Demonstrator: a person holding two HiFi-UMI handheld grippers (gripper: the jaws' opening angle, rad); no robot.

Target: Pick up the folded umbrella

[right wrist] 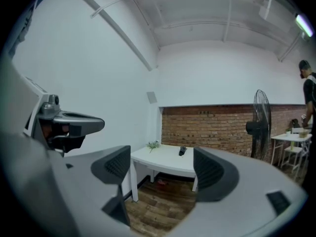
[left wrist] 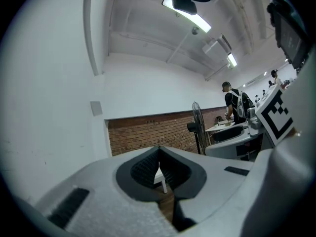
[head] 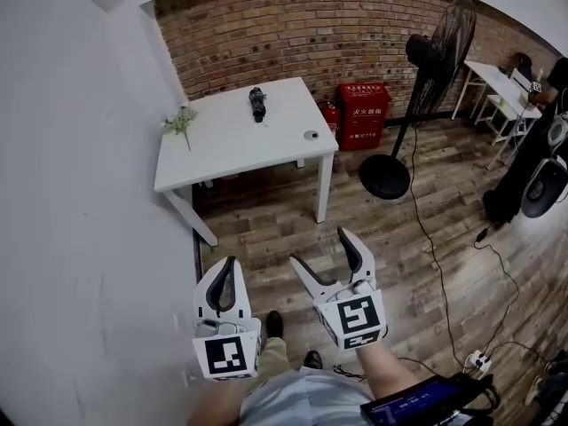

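Note:
The folded black umbrella (head: 257,105) lies on the far part of a white table (head: 240,153) against the brick wall. It also shows small and far off in the right gripper view as the umbrella (right wrist: 182,151) on the table (right wrist: 165,163). Both grippers hang low over the wood floor, well short of the table. My left gripper (head: 232,261) is shut with its tips touching and nothing in it; in its own view the left gripper (left wrist: 159,150) hides most of the table. My right gripper (head: 321,248) stands wide open and empty, and the right gripper (right wrist: 163,166) frames the table between its pads.
A sprig of flowers (head: 180,121) and a small round object (head: 311,135) also lie on the table. Red fire-extinguisher boxes (head: 362,114) and a standing fan (head: 417,105) stand right of it. A person (head: 528,162) is at the far right, and a cable (head: 435,264) runs to a power strip (head: 479,359).

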